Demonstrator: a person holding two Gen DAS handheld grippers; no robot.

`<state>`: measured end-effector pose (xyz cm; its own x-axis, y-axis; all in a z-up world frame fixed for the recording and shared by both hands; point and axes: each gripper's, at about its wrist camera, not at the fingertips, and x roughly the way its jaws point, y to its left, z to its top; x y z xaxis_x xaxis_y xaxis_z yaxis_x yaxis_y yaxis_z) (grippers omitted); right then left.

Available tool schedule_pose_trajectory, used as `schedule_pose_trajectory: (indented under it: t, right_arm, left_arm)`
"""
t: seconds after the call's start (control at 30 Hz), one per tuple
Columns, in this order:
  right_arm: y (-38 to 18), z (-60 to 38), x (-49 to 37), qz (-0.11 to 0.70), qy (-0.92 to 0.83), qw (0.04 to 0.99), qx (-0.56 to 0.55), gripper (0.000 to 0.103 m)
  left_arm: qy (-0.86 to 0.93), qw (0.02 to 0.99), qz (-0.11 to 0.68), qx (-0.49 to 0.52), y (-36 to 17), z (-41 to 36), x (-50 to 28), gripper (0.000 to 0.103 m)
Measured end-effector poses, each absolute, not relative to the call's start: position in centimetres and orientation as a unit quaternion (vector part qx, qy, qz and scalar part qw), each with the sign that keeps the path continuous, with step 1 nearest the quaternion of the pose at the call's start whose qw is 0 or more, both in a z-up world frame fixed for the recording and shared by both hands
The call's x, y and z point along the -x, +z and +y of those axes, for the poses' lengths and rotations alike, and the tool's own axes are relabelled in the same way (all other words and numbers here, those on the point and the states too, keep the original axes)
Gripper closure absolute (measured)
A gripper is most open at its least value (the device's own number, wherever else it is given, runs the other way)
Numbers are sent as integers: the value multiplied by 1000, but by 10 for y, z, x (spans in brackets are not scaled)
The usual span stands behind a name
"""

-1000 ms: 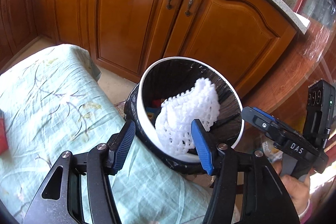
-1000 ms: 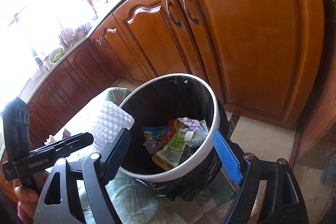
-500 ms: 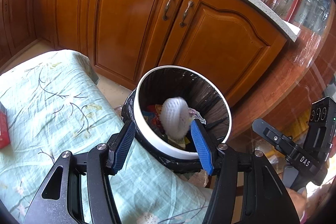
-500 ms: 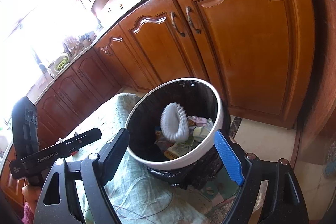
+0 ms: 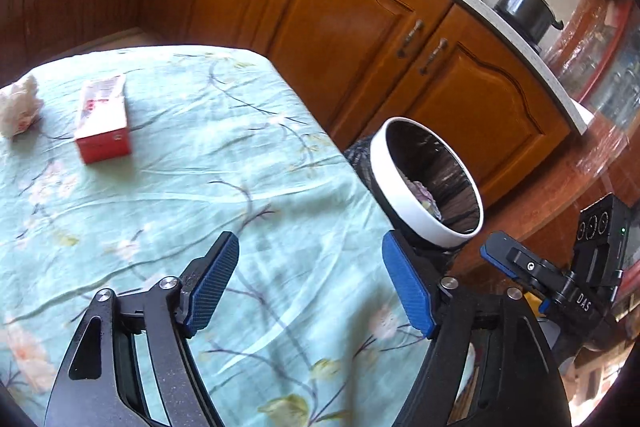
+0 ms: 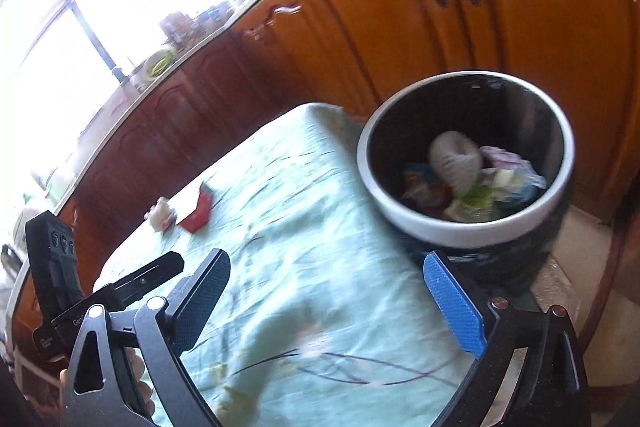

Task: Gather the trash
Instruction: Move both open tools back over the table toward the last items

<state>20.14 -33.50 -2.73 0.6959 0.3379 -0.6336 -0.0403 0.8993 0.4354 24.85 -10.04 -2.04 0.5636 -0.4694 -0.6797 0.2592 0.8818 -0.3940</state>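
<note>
**Net in the bin, two pieces left on the table**

The white foam net (image 6: 456, 163) lies inside the bin (image 6: 408, 203), on top of wrappers and scraps, so that piece looks collected. The bin, white-rimmed with a black liner, stands on the floor right against the table's far edge, in front of the wooden cabinets (image 5: 360, 27).

Out on the table (image 5: 224, 155), under its pale green flowered cloth, two items wait: a red box (image 5: 104, 121) lying flat, and just beside it a crumpled white wad (image 5: 20, 107) near the far left edge. Both sit well apart from the bin. If those count as trash, the job is partway done, with two pickups to go.

The left gripper (image 5: 310, 291) hangs over the cloth, jaws wide, nothing between the blue pads. The right gripper (image 6: 332, 301) is the same story: spread wide and empty, over the table's near side with the bin ahead to its right. Each tool shows at the edge of the other's view.

The box looks the easier grab, with firm, flat sides. The wad is soft and may squash or slip.
</note>
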Motion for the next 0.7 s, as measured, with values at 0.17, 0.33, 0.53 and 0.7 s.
schedule_pose_trajectory:
  t: [0.17,0.33,0.53,0.7]
  right_arm:
    - [-29,-286,-202,365,147,903,-170,4]
    - [-34,-250,-209,362,180,900,-165,4]
    - [-39,-209,-230,388,215,883,-155,4]
    - [-40,-174,-261,412,231,870,-139,4]
  left_arm:
    - [-163,893,390,158,-23,-41,-226,18]
    - [-100,897,405,144,-29,2,-221,17]
    - [-47,903,403,143,-29,54,-217,17]
    - [-10,917,383,112,-19,78,-222,17]
